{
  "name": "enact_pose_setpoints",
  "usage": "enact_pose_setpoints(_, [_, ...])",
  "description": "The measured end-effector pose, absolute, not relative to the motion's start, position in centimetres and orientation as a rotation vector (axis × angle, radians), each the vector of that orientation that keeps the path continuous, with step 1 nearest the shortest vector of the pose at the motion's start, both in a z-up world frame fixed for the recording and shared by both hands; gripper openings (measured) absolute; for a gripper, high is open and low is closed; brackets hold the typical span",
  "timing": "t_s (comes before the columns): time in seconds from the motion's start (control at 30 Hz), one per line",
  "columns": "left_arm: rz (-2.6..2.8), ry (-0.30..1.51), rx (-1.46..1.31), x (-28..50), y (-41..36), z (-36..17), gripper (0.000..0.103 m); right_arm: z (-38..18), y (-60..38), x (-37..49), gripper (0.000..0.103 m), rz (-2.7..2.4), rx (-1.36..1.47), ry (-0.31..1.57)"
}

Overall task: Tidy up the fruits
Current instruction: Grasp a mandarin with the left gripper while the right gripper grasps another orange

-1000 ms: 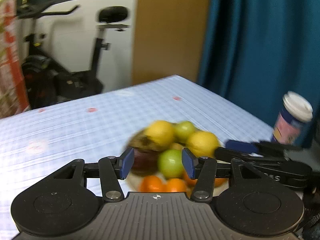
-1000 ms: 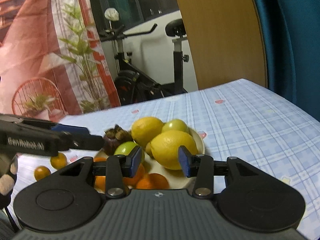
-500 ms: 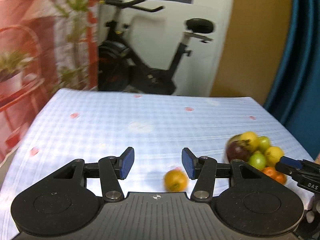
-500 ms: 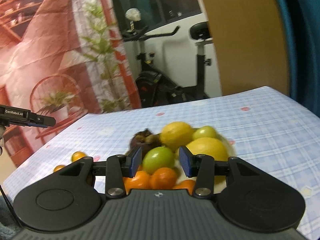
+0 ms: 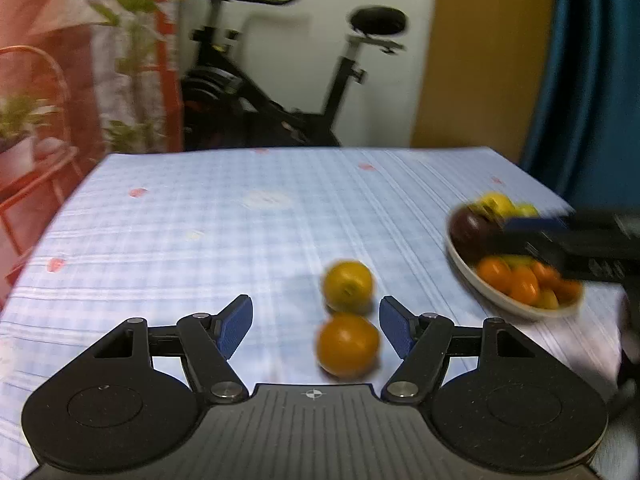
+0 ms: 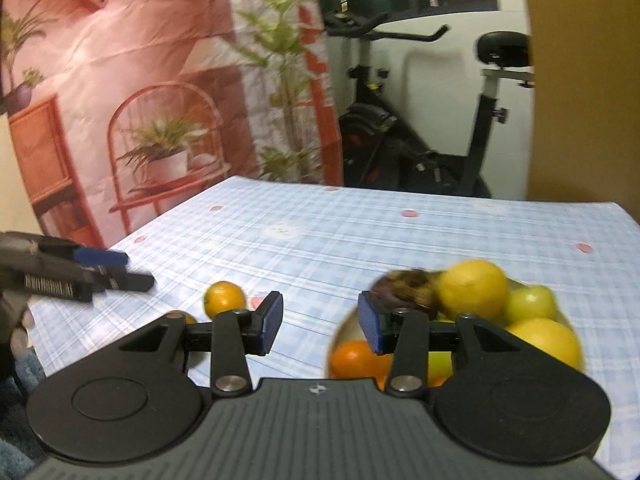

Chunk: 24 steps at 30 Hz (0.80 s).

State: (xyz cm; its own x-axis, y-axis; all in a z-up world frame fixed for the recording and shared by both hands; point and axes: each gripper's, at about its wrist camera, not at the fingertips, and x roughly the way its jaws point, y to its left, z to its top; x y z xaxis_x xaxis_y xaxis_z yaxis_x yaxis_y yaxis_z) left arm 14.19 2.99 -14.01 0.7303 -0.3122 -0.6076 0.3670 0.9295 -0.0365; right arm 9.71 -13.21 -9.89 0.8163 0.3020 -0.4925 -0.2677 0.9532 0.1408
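Observation:
Two small oranges lie loose on the blue checked tablecloth (image 5: 240, 220). The nearer orange (image 5: 348, 344) sits between the fingers of my left gripper (image 5: 316, 328), close to the right pad and not pressed; the jaws are opening. The yellower orange (image 5: 348, 286) lies just beyond it. An off-white bowl (image 5: 516, 308) at the right holds lemons, green fruits, a dark mangosteen and small oranges. My right gripper (image 6: 320, 326) is open and holds nothing, to the left of the bowl's lemon (image 6: 472, 290). It also shows above the bowl (image 5: 560, 240) in the left wrist view.
An exercise bike (image 5: 280, 100) stands past the table's far edge. A red printed backdrop with plants (image 6: 160, 100) hangs at the left and a blue curtain (image 5: 592, 80) at the right. My left gripper (image 6: 100, 268) shows at the table's left edge.
The left gripper swung left from the bowl to the two loose oranges, and its jaws widened. The right gripper swung left too, so the bowl now sits at the right of its view.

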Motion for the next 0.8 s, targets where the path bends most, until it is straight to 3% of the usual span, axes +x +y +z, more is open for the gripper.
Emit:
enact_pose_setpoints(0.4, [-0.416,0.681,0.144,14.6,1.4,-16.6,0.070,-10.6,-10.0,12.2,0.046,0.368,0.024,0.580])
enact_pose_setpoints(0.43, [-0.416,0.682,0.145,14.5,1.5,-16.7,0.068,-10.7,-9.9,12.3,0.047,0.372,0.023,0.583])
enact_pose_setpoints(0.5, [-0.424,0.684,0.138,14.7,1.6,-17.0,0.050,-10.9,-9.8,12.5,0.049,0.383,0.023,0.593])
enact_pose_setpoints(0.53, [-0.432,0.690,0.130,14.8,1.8,-17.1,0.047,-11.0,-9.7,12.7,0.049,0.387,0.023,0.600])
enact_pose_setpoints(0.8, [-0.454,0.704,0.062,15.4,2.5,-17.3,0.047,-11.6,-8.5,13.6,0.057,0.420,0.016,0.621])
